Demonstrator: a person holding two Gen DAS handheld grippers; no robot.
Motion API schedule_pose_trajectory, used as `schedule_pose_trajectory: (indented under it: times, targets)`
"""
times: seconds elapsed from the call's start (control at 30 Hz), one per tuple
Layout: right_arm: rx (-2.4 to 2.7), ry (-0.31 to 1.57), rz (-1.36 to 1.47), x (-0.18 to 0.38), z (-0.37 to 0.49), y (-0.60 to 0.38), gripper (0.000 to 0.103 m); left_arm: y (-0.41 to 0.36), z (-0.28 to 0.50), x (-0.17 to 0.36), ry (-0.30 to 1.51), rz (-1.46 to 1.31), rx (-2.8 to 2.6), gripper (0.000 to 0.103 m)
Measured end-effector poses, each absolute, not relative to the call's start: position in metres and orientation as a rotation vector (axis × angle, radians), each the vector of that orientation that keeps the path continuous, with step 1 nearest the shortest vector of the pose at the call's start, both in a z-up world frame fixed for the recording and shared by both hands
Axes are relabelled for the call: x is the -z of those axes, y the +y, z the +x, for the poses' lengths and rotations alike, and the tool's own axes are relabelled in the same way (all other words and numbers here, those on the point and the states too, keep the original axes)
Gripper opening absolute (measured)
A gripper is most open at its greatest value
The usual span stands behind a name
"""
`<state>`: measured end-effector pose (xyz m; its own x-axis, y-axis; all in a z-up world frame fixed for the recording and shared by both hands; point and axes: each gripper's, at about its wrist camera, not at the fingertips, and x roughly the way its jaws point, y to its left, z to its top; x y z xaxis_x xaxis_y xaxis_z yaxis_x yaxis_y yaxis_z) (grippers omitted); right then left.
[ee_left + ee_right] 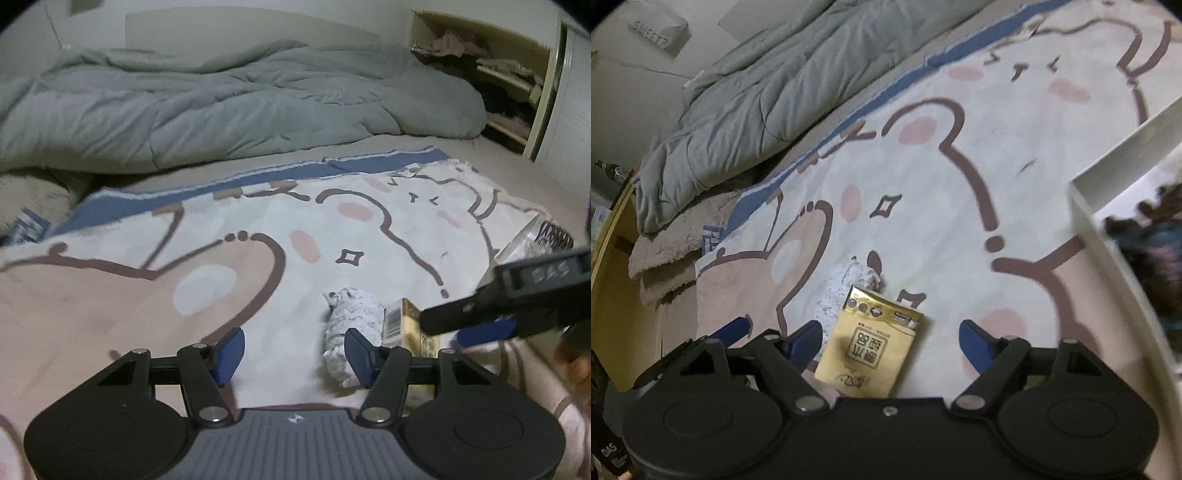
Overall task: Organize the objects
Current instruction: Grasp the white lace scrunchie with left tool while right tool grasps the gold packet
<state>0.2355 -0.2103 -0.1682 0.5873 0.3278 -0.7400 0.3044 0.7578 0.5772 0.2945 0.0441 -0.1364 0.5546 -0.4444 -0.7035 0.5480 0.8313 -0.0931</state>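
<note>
**Gold packet and crumpled paper between opened fingers**

Gold foil is seen nearest: a flat gold packet [873, 345] lies on the cartoon-bear blanket [960, 184], between the spread fingers of the right hand-held gripper [892, 343], which is apart and holds nothing. The packet is judged light, thin and slippery; it is best taken across its two long edges, since its flat face offers no hold. Just beside it, touching or nearly touching, a crumpled white paper wad [351, 325] rests. The left hand-held gripper [293, 356] is also apart, and its right finger is seen in front of the wad. The wad is judged soft and very light; it can be squeezed at the middle. Farther, a white bin wall [1115, 155] is seen at the right, and a grey duvet [221, 99] lies beyond.
</note>
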Motion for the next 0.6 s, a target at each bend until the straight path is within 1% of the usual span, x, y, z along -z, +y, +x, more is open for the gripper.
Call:
schedule_pose_trajectory:
  times: [0.13, 0.23, 0.3, 0.33, 0.37, 0.47, 0.6]
  targets:
    - [-0.063, 0.990, 0.845, 0.187, 0.245, -0.208, 0.082, 0.047, 0.302, 0.144, 0.811, 0.053, 0.633, 0.060]
    - [-0.086, 0.965, 0.844, 0.191, 0.249, -0.203, 0.081, 0.047, 0.306, 0.151, 0.829, 0.013, 0.644, 0.060]
    - [-0.081, 0.963, 0.820, 0.191, 0.252, -0.201, 0.073, 0.045, 0.306, 0.154, 0.836, 0.005, 0.651, 0.060]
    - [-0.074, 0.966, 0.802, 0.190, 0.252, -0.200, 0.062, 0.045, 0.306, 0.155, 0.838, -0.002, 0.656, 0.060]
    - [-0.069, 0.968, 0.785, 0.190, 0.254, -0.201, 0.059, 0.044, 0.305, 0.156, 0.841, -0.014, 0.662, 0.060]
    - [-0.086, 0.986, 0.740, 0.185, 0.256, -0.204, 0.058, 0.041, 0.303, 0.157, 0.845, -0.037, 0.680, 0.060]
    - [-0.113, 1.008, 0.547, 0.167, 0.255, -0.208, 0.058, 0.030, 0.301, 0.157, 0.845, -0.010, 0.694, 0.060]
